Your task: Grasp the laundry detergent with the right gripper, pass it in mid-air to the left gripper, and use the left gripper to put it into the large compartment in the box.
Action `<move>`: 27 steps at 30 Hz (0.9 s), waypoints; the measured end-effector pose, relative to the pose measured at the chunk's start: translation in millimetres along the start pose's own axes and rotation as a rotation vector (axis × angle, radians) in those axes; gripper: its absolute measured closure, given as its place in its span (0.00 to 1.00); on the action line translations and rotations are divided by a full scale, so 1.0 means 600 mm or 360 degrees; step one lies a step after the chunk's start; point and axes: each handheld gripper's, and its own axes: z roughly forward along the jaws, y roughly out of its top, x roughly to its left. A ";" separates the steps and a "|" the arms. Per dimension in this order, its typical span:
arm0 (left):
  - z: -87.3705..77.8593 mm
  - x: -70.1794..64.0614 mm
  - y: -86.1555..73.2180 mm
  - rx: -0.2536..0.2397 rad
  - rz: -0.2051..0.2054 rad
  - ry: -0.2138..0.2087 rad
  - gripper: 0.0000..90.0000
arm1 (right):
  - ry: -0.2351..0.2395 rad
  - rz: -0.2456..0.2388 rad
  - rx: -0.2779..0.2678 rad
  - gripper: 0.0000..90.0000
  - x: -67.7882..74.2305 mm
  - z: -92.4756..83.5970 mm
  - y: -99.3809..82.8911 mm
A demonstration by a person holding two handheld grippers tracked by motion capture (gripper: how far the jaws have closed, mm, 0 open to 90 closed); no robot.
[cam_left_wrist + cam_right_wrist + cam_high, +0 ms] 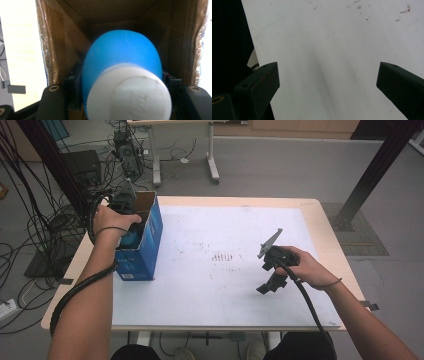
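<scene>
A: Where's the thing we're working w/?

B: We've got the blue bottle (120, 60) clamped in the left gripper (131, 222), white cap (130, 95) end nearest the camera, blue body pointing away from us into the open cardboard box (57, 45). So its long axis runs straight along the jaws, and in the high view the box (145, 245) stands at the table's left edge w/ the bottle sunk in through its open top.

A: Tilted?

B: Can't tell exactly; it looks roughly in line w/ the box walls, brown sides around it on both flanks, not clearly touching.

A: And the other hand?

B: Right gripper (272, 270) sits well apart over the white sheet (337, 50), jaws spread wide, nothing between them.

A: So next move?

B: We judge it's the left hand's job, being the one at the box: travel goes along the bottle's own axis, in or out, keeping it clear of the walls.
</scene>
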 end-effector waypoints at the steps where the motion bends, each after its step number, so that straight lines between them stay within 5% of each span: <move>1: 0.000 0.000 0.000 0.0001 -0.0003 0.0000 0.41 | 0.0004 0.0001 -0.0002 0.05 0.000 0.000 0.000; 15: 0.000 0.004 -0.001 0.0008 -0.0023 -0.0017 0.37 | -0.0008 -0.0002 0.0006 0.05 0.000 0.002 -0.001; 27: -0.029 0.002 -0.002 0.0004 -0.0011 -0.0021 0.37 | -0.0013 -0.0007 0.0007 0.05 0.001 0.001 -0.001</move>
